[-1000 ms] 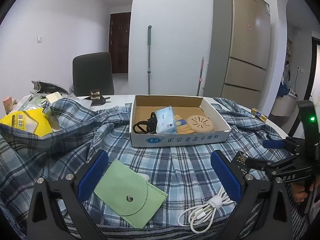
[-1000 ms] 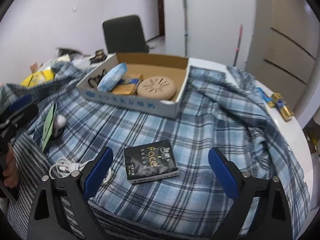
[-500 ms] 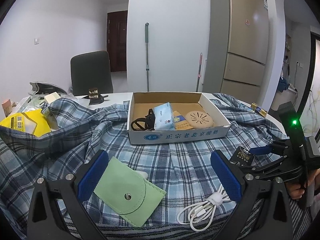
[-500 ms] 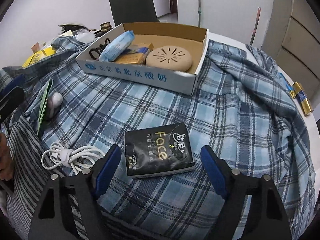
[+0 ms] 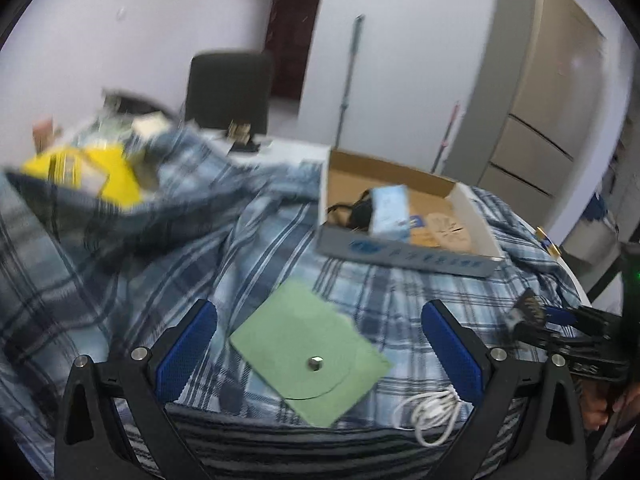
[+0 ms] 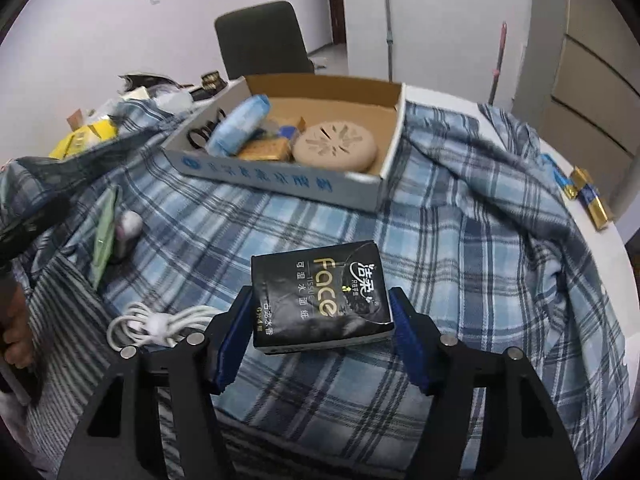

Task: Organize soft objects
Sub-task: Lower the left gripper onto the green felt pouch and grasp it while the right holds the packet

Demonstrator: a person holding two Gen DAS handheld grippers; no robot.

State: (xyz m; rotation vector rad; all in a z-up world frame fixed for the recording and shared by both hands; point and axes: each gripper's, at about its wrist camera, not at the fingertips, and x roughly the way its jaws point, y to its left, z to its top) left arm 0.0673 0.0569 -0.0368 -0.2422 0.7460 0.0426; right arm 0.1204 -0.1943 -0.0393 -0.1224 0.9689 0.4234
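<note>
Broadly, found a blue plaid cloth covering the table. Noted at its far middle a shallow cardboard box, blue Chinese print along its near wall too blurred to read. Saw inside it a round beige disc at the right and a pale blue pack at the left.

Found the left gripper spread wide near the front edge, flanking a green snap pouch flat on the cloth without touching it.

Caught the right gripper closing, blue pads against both sides of a black tissue pack. Read "Face" in gold and "TISSUE" beneath, beside white Chinese characters.

Spotted a coiled white cable just left of that pack.
</note>
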